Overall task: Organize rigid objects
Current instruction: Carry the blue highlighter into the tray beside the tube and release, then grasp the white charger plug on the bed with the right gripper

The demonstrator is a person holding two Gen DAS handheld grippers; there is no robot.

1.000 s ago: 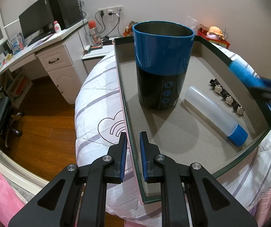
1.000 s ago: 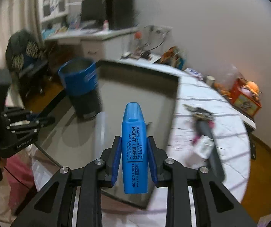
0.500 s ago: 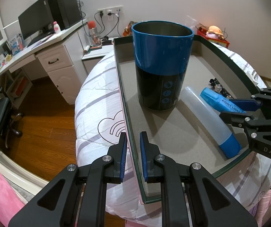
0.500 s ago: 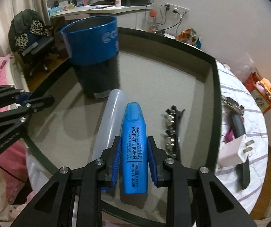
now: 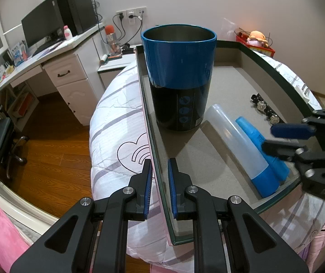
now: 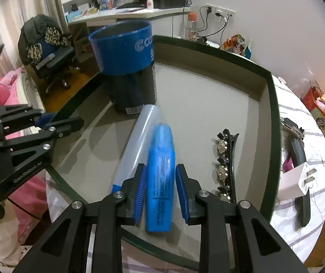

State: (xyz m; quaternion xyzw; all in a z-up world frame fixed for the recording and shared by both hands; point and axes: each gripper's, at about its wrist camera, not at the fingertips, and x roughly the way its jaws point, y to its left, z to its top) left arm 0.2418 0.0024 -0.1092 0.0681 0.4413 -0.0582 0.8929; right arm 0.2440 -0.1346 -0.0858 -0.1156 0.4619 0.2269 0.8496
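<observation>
1. Highlighter [image 6: 160, 173], the blue marker, lies flat on the floor of the tray [image 5: 273, 61], near the tray's near edge, touching the side of the translucent tube [image 6: 137, 141] with the blue cap.

2. Jaws of the right gripper [image 6: 160, 188] stand apart on either side of the highlighter with a gap visible at each pad, so the marker looks released and not clamped; this placement seems done or all but done.

3. Jaws of the left gripper [image 5: 159, 188] are nearly closed around the tray's left rim; whether the pads actually press the rim I cannot tell, but they appear to steady the tray on the bed [image 5: 117, 122].

4. Already in the tray: the blue-and-black cup [image 5: 179, 77] standing upright near the left edge, the tube lying beside it, the highlighter, and a black hair clip [image 6: 227, 159] with small flower studs toward the right edge.

5. Probably left to do: a white charger plug [image 6: 296, 179] and some dark items still lie on the bed outside the tray's right rim. My judgement is that the task is well along but not finished.

6. Only the right wrist view shows those leftover things on the bed, and the open gaps at the pads. Only the left wrist view shows the rim sitting between the left jaws, the inside of the cup's mouth, and the tube's blue cap [image 5: 264, 183] close to the tray's near corner.
</observation>
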